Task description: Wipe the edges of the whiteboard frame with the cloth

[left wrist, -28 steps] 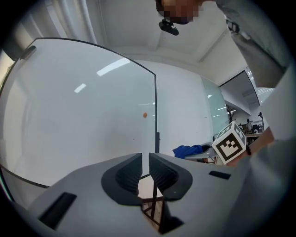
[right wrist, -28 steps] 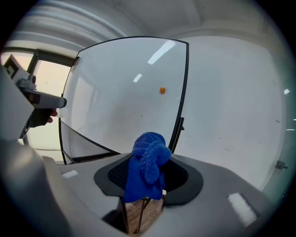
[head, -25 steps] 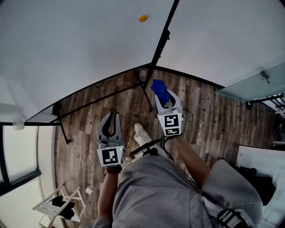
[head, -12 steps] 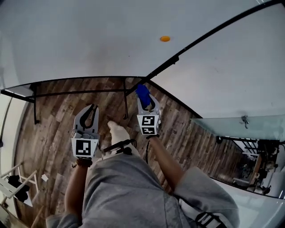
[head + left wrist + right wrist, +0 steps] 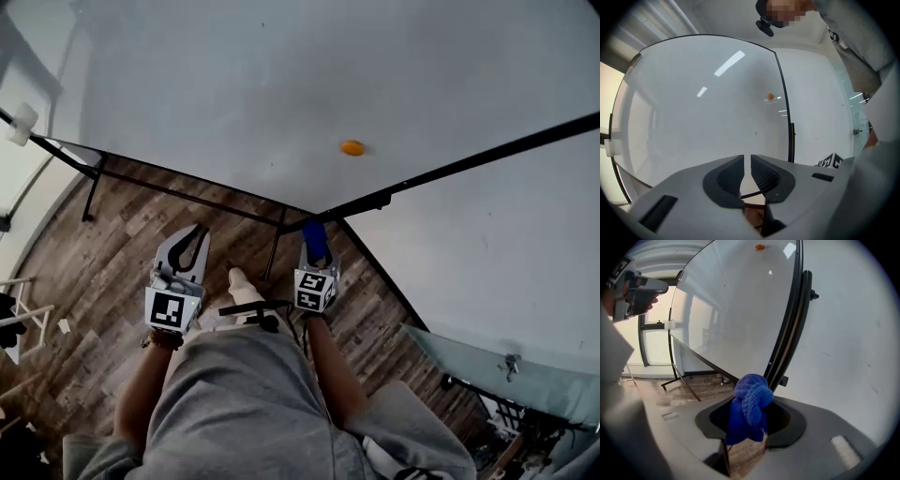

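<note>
The whiteboard (image 5: 234,94) stands on a black stand, and its thin black frame (image 5: 450,169) meets at a lower corner in the head view. My right gripper (image 5: 315,242) is shut on a bunched blue cloth (image 5: 315,236), which is held right at that corner. In the right gripper view the blue cloth (image 5: 750,404) bulges between the jaws of the right gripper (image 5: 749,416), just in front of the frame's bar (image 5: 787,329); contact cannot be told. My left gripper (image 5: 194,234) hangs lower left, shut and holding nothing. The left gripper (image 5: 746,171) faces the board, whose frame (image 5: 785,117) runs upright.
An orange magnet (image 5: 352,147) sticks to the board. Black stand legs (image 5: 89,192) rest on the wooden floor (image 5: 112,272). A white wall (image 5: 506,253) lies right of the board, a glass panel (image 5: 487,366) lower right, a white rack (image 5: 19,319) left. My shoe (image 5: 242,286) is between the grippers.
The head view has swung round. The right gripper has carried the blue cloth up to the frame's lower corner. The left gripper stays shut and low beside it.
</note>
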{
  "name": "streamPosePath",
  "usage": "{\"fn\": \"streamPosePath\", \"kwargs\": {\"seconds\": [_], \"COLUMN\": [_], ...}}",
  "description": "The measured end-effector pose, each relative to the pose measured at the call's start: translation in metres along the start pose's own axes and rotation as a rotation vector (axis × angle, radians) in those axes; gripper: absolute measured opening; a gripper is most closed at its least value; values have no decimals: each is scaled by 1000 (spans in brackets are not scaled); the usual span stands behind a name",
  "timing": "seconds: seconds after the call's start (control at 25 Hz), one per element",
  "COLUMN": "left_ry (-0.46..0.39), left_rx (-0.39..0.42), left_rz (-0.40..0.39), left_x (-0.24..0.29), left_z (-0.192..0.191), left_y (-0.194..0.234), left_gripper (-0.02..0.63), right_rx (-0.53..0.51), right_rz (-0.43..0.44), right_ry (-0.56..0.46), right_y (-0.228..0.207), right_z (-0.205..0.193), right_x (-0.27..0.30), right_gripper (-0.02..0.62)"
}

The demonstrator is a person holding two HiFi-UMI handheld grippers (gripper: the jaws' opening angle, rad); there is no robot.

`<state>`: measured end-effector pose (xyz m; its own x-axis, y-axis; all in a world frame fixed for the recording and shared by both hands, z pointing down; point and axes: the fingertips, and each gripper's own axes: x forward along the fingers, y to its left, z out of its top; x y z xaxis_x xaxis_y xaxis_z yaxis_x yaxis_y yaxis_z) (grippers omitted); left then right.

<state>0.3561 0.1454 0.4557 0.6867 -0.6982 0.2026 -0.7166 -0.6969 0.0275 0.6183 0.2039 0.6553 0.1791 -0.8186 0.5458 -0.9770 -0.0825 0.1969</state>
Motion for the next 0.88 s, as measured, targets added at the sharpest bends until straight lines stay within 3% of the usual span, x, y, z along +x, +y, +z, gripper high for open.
{"fn": "streamPosePath", "kwargs": {"seconds": [0.2,0.44,0.72,0.88], "left_ry": [-7,11,50,18], "left_rx": [0,26,43,31], "left_rz": [27,94,149,164], "left_x": [24,36,41,43], "left_z": [6,3,1,1], "left_y": [-25,-21,-8,-7], "left_gripper": [51,51,51,51], "right_rx": [-48,-45,51,86], "right_rz": [57,108,169,177], "right_ry": [35,53,86,101], "right_y": [-23,-28,-25,-23], "right_z": [-10,-16,-12,-10], "right_x": [30,63,71,77], "right_gripper": [184,184,178,173]}}
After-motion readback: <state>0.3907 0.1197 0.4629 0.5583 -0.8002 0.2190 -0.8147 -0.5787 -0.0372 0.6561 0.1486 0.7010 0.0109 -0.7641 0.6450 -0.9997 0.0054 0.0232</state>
